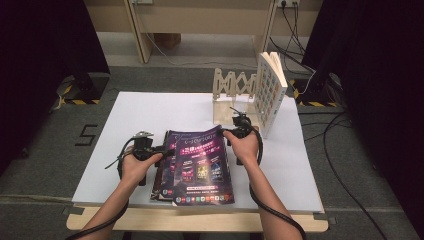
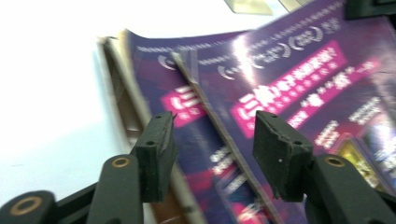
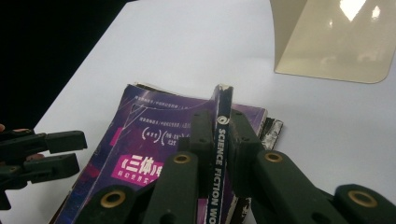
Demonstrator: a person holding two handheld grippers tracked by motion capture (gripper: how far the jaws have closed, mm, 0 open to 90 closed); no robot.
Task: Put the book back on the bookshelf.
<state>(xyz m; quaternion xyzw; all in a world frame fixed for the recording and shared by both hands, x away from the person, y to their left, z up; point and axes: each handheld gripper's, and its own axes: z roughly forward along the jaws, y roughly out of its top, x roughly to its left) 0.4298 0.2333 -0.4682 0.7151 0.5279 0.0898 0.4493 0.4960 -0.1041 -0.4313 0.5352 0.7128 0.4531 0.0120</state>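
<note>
Two claws: right claw [image 3: 219, 135] pinching the top glossy purple magazine's [image 1: 202, 165] spine, left claw [image 2: 212, 149] spread beside it. Lift slowly toward the wooden accordion bookstand [image 1: 235, 97], lower copies left flat.

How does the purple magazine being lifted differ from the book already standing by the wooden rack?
The purple magazine lies nearly flat at the table's near edge, while the standing book is upright against the rack. The magazine's cover is dark purple; the book's is pale with a grid of small pictures. The right gripper clamps the magazine's spine; nothing holds the book. Both are softcover.
</note>
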